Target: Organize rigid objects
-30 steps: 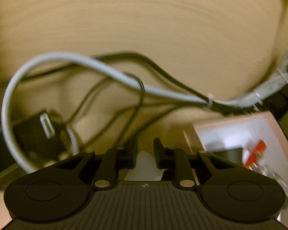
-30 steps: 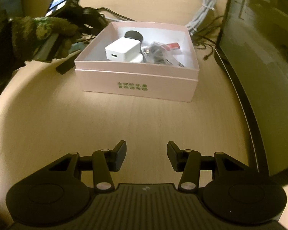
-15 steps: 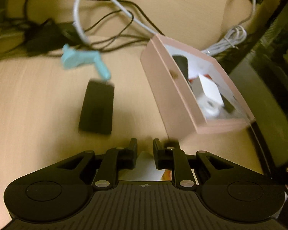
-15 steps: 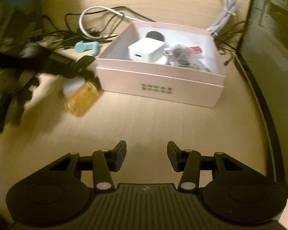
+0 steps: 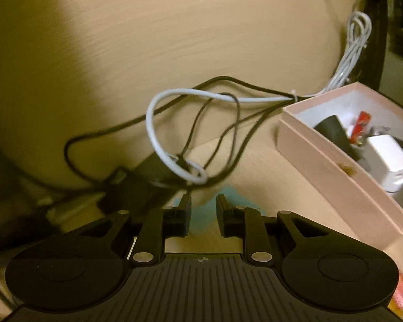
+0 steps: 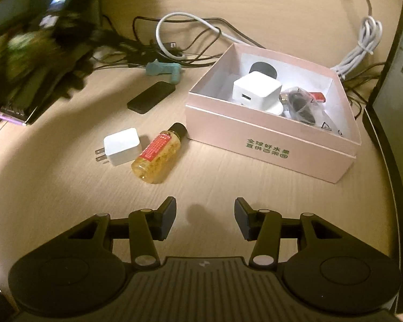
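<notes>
Since half a second ago the yellow bottle (image 6: 158, 153) and a white plug adapter (image 6: 121, 146) have landed on the wooden desk (image 6: 215, 185), both lying just left of the pink box (image 6: 268, 145); before, the bottle was a blur near the left gripper. Left gripper (image 5: 203, 214) has swung away, jaws now parted a little with nothing between them, a blurred teal patch under the tips. In the right wrist view it shows only as a dark smear with a green glove at far left (image 6: 40, 43), raised over the desk edge.

Left to right on the desk: adapter with prongs pointing left, touching or almost touching the bottle. Bottle on its side, long axis running diagonal, black cap up-right toward the box corner, base toward the camera. Red label with small print, not readable. Behind them a flat black slab (image 6: 151, 97) and a teal clip-like thing (image 6: 164, 69) among tangled cables (image 6: 174, 35).

Box holds a white cube charger (image 6: 256, 94), a black round item, a bagged dark item, something red. Green Chinese print on the box front, too small to read surely. Coiled white cable (image 6: 362, 48) behind the box.

Right gripper (image 6: 204, 218) is low over bare desk near the camera, jaws wide apart, holding nothing, pointing toward the box.
</notes>
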Motion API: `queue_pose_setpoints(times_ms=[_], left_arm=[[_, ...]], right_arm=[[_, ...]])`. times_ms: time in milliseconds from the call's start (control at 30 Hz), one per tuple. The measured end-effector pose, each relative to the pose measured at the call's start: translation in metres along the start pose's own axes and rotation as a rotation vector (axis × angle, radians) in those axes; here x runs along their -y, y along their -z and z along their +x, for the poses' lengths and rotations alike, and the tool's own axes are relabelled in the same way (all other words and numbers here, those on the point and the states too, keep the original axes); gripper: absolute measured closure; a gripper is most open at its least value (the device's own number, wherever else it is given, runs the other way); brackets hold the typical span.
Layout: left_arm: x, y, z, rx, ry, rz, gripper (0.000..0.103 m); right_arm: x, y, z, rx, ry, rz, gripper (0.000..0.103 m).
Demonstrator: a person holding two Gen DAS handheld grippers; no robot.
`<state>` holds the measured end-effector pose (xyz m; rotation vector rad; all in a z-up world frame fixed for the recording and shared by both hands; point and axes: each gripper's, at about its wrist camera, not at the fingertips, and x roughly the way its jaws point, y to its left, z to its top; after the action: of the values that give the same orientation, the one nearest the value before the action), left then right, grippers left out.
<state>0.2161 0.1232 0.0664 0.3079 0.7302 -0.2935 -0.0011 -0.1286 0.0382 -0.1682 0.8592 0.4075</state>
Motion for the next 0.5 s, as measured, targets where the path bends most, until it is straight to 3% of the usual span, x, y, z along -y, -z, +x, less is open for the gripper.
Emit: queue_pose_setpoints(times_ms=[100, 233, 300, 367, 400, 500], left_arm=[[-0.002, -0.008, 0.013, -0.025, 0.060, 0.043, 0.078], [-0.001, -0.012, 0.033, -0.119, 0.090, 0.104, 0.078], [-0.003, -0.011, 0.039, -0.134, 0.109, 0.097, 0.072], [-0.007, -0.009, 0.044, -0.157, 0.113, 0.066, 0.074], [-0.008, -0.008, 0.049, -0.188, 0.118, 0.047, 0.081], [-0.011, 0.001, 0.040, -0.190, 0.160, -0.028, 0.087]], right_arm=[[0.006, 0.005, -0.001, -0.011, 0.004, 0.011, 0.055], [0.017, 0.012, 0.001, -0.041, 0.013, 0.059, 0.055], [0.021, 0.014, 0.002, -0.050, 0.018, 0.079, 0.055], [0.024, 0.016, 0.003, -0.056, 0.021, 0.092, 0.055], [0.025, 0.016, 0.004, -0.059, 0.021, 0.095, 0.055], [0.024, 0.016, 0.006, -0.065, 0.022, 0.099, 0.055]])
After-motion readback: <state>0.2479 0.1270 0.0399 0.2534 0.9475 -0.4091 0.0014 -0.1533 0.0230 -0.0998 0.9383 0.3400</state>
